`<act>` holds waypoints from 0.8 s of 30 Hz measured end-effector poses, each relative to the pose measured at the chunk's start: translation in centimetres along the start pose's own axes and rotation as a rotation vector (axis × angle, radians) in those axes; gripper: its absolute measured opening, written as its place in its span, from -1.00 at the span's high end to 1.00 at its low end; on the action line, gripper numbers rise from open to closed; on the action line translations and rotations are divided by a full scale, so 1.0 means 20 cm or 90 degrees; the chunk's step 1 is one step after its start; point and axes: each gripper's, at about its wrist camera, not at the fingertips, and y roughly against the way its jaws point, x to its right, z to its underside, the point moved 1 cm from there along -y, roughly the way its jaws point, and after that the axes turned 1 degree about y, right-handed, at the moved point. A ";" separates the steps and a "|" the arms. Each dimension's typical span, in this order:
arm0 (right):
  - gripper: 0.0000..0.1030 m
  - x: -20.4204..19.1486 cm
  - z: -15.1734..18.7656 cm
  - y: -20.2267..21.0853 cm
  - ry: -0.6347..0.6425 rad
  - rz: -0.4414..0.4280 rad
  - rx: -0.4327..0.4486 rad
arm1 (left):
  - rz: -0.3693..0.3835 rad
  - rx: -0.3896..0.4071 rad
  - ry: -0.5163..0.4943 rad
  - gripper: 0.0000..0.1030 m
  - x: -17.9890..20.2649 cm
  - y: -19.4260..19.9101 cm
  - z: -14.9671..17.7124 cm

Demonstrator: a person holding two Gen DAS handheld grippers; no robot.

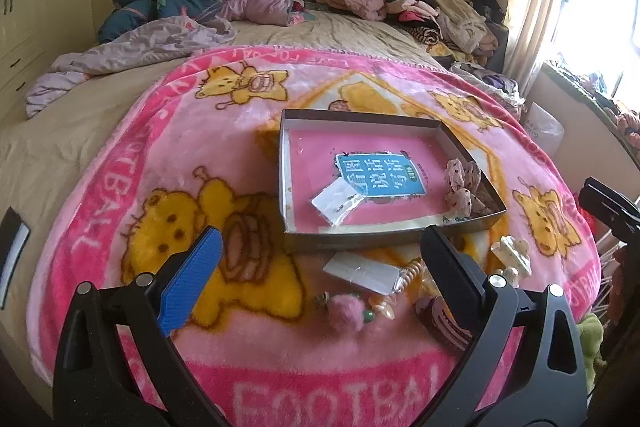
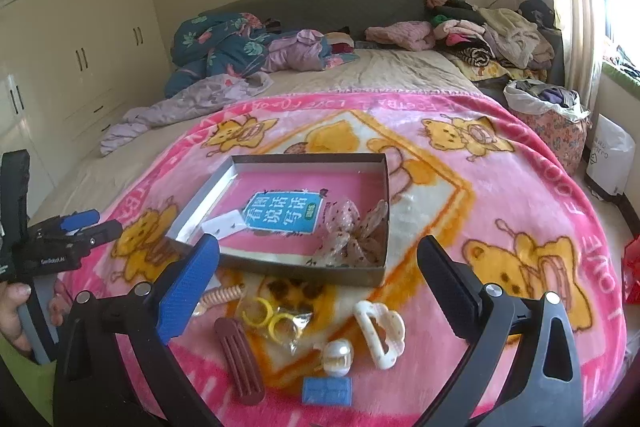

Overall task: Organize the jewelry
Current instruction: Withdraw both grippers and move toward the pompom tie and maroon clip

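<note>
**Box part-filled, both grippers empty above the loose pieces**

While both grippers hang over the pink blanket [image 2: 500, 187], neither grips anything: the left gripper [image 1: 320, 259] has its jaws spread wide, and the right gripper [image 2: 318, 267] is likewise wide and empty. The shallow box [image 2: 280, 159] lies flat mid-blanket, within reach of both hands, likely as the collecting tray. It already contains a sheer dotted bow [image 2: 352, 231] against its right wall and a small clear packet [image 1: 338, 201] near the front. Loose pieces wait just before the box: a white claw clip [image 2: 380, 331], yellow rings in a bag [image 2: 276, 319], a brown hair clip [image 2: 240, 359], a pearl piece [image 2: 338, 357], and a blue block [image 2: 327, 390]. Sorting looks partway done.
</note>
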 end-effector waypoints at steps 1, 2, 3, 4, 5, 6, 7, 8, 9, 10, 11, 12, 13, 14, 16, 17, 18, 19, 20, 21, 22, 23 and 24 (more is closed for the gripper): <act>-0.91 -0.01 0.00 0.01 0.000 -0.001 0.000 | -0.001 0.001 0.000 -0.80 0.00 0.01 0.01; -0.91 -0.01 0.02 0.02 0.001 -0.002 -0.001 | -0.001 0.003 -0.001 -0.80 -0.01 0.02 0.02; -0.91 -0.02 0.03 0.03 0.002 -0.003 -0.001 | -0.002 0.004 -0.001 -0.80 -0.01 0.03 0.02; -0.91 -0.03 0.05 0.04 0.002 -0.005 -0.003 | -0.002 0.005 0.000 -0.80 -0.01 0.04 0.03; -0.91 -0.04 0.05 0.04 0.004 -0.005 -0.005 | -0.001 0.006 0.000 -0.80 -0.01 0.04 0.04; -0.91 -0.04 0.06 0.05 0.006 -0.006 -0.006 | -0.001 0.006 0.001 -0.80 -0.01 0.05 0.04; -0.91 -0.05 0.07 0.06 0.009 -0.007 -0.007 | -0.001 0.006 0.001 -0.80 -0.01 0.06 0.05; -0.91 -0.06 0.08 0.06 0.012 -0.007 -0.008 | -0.001 0.006 0.000 -0.80 -0.01 0.06 0.06; -0.91 -0.07 0.09 0.07 0.013 -0.007 -0.009 | -0.001 0.006 -0.003 -0.80 -0.01 0.07 0.07; -0.91 -0.08 0.10 0.08 0.013 -0.011 -0.011 | -0.001 0.005 -0.004 -0.80 -0.01 0.07 0.08; -0.91 -0.08 0.11 0.08 0.014 -0.012 -0.013 | -0.001 0.004 -0.006 -0.80 -0.01 0.07 0.09; -0.91 -0.09 0.12 0.08 0.017 -0.013 -0.015 | 0.000 0.002 -0.006 -0.80 -0.01 0.08 0.10; -0.91 -0.09 0.13 0.08 0.019 -0.013 -0.016 | 0.001 -0.001 -0.007 -0.80 0.00 0.08 0.12; -0.91 -0.10 0.14 0.09 0.022 -0.014 -0.020 | 0.001 -0.003 -0.009 -0.80 0.00 0.08 0.13; -0.91 -0.11 0.16 0.09 0.025 -0.015 -0.022 | 0.000 -0.007 -0.012 -0.80 0.01 0.08 0.15; -0.91 -0.12 0.17 0.09 0.027 -0.016 -0.025 | 0.000 -0.008 -0.014 -0.80 0.01 0.08 0.16; -0.91 -0.13 0.18 0.09 0.029 -0.017 -0.028 | -0.001 -0.008 -0.015 -0.80 0.01 0.08 0.16; -0.91 -0.13 0.19 0.09 0.030 -0.018 -0.029 | 0.000 -0.010 -0.017 -0.80 0.01 0.08 0.18; -0.91 -0.14 0.20 0.10 0.032 -0.020 -0.032 | 0.000 -0.012 -0.019 -0.80 0.02 0.08 0.19; -0.91 -0.14 0.21 0.10 0.034 -0.023 -0.034 | -0.001 -0.014 -0.022 -0.80 0.02 0.08 0.20; -0.91 -0.15 0.21 0.10 0.036 -0.023 -0.035 | -0.001 -0.015 -0.024 -0.80 0.02 0.09 0.20; -0.92 -0.16 0.22 0.09 0.039 -0.025 -0.038 | -0.003 -0.016 -0.028 -0.80 0.03 0.09 0.21; -0.92 -0.17 0.23 0.09 0.042 -0.028 -0.040 | -0.004 -0.018 -0.031 -0.80 0.03 0.09 0.22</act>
